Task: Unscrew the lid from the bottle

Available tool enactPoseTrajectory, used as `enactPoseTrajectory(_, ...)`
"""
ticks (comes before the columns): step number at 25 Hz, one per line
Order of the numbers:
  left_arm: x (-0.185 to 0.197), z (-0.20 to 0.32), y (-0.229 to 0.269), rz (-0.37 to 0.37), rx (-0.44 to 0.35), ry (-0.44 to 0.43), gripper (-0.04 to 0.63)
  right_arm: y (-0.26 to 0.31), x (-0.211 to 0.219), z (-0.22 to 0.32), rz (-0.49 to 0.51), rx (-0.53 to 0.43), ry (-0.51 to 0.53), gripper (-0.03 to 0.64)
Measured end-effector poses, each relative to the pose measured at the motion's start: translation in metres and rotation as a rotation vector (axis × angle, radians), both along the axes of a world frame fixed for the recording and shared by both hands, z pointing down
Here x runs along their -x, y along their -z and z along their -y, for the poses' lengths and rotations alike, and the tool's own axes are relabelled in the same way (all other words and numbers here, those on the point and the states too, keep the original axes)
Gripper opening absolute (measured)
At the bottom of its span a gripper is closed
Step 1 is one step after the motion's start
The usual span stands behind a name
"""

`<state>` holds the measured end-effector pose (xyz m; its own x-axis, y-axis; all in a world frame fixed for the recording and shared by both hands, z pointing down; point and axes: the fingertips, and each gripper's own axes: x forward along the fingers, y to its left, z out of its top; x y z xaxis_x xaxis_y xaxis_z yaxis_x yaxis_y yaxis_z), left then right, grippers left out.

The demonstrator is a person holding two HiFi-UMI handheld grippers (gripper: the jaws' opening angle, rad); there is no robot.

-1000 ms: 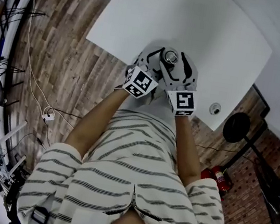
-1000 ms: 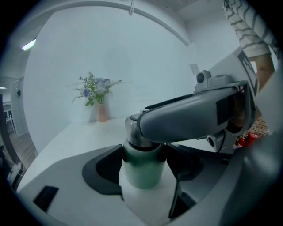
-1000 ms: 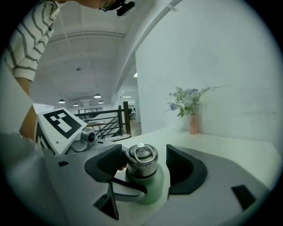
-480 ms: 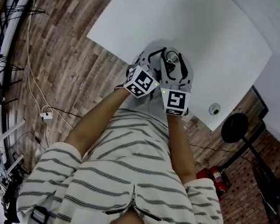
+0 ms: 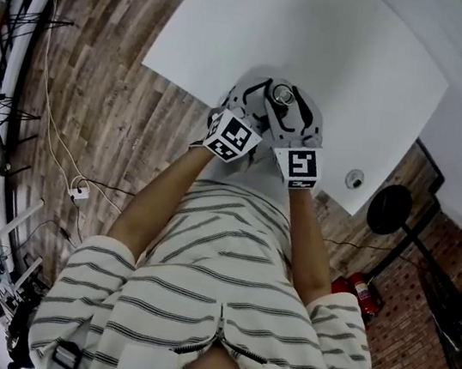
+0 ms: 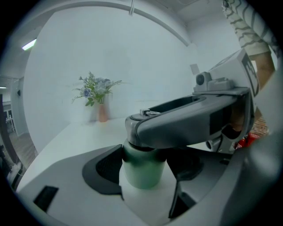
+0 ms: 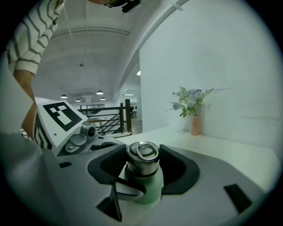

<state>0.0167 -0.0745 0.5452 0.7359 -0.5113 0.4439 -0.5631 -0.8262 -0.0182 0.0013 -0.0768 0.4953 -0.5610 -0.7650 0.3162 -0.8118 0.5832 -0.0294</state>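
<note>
Pale green bottle point(image 7: 146, 187) stands upright near the edge of the white table point(image 5: 322, 46). Grey metal lid point(image 7: 142, 159), 1 ring on top, sits on its neck.

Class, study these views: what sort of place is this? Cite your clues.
Probably an indoor workspace or studio: a white table, wood-plank floor with loose cables, and a railing under ceiling lights.

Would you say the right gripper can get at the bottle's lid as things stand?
Probably yes: the right gripper has its fingers either side of the lid, seemingly pressing it, while the left gripper holds the bottle lower down.
</note>
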Motion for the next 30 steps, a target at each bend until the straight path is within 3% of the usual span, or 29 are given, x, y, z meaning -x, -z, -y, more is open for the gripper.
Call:
enactPoseTrajectory(6, 0.0002, -0.0014, 0.0011, 0.003, 0.002, -0.003, 0.309, 0.0022, 0.002, -0.0023, 0.01, -0.006, 0.153, 0.244)
enactPoseTrajectory(11, -0.0015, -0.0012, 0.0015, 0.004, 0.0, -0.006, 0.31, 0.0024, 0.0031, -0.0051, -0.012, -0.025, 0.37, 0.245)
enactPoseTrajectory(22, -0.0003, 0.0005, -0.002, 0.011, 0.007, -0.013, 0.309, -0.0018, 0.0055, -0.0084, -0.061, 0.033, 0.793, 0.245)
enactPoseTrajectory(30, 0.0003, 0.0006, -0.0002, 0.01, 0.005, -0.019, 0.31, -0.0001, 0.0066, -0.0096, -0.102, 0.063, 0.907, 0.245)
